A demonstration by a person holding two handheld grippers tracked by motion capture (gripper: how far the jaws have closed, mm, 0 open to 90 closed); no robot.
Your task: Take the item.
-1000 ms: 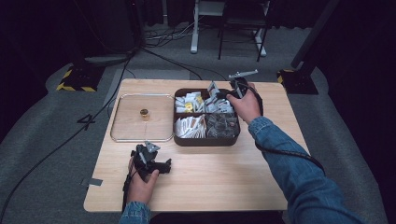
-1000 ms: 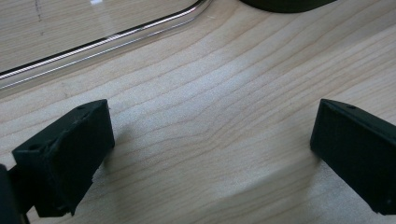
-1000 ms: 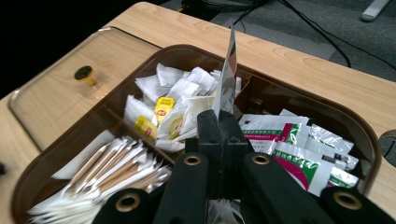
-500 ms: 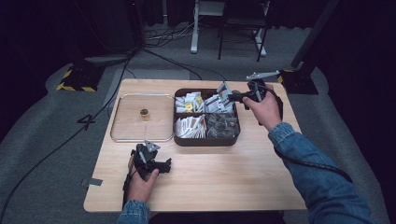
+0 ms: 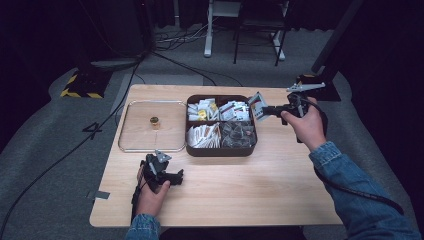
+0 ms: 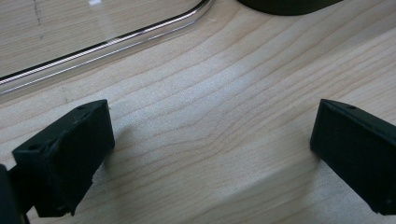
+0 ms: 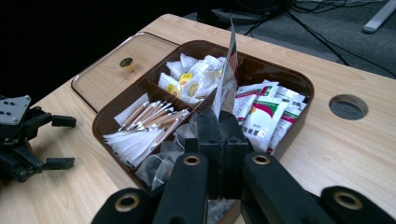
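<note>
One packet [image 7: 229, 56] is out, clenched in the right tool [image 7: 219, 122] above the box [image 5: 220, 150]; the left tool [image 6: 210, 140] rests released.

I see one table [image 5: 280, 185], one brown tray [image 5: 220, 150] with four compartments, one clear lid [image 5: 135, 135] bearing one knob [image 5: 154, 121], and my two grippers: left gripper [image 5: 172, 177], right gripper [image 5: 262, 111].

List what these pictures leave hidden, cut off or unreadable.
- Packet in the right gripper: edge-on in the right gripper view, small in the high view; print unreadable.
- Box: its near corner hides behind that gripper in the right gripper view.
- Lid and box: cut off by the top edge in the left gripper view.
</note>
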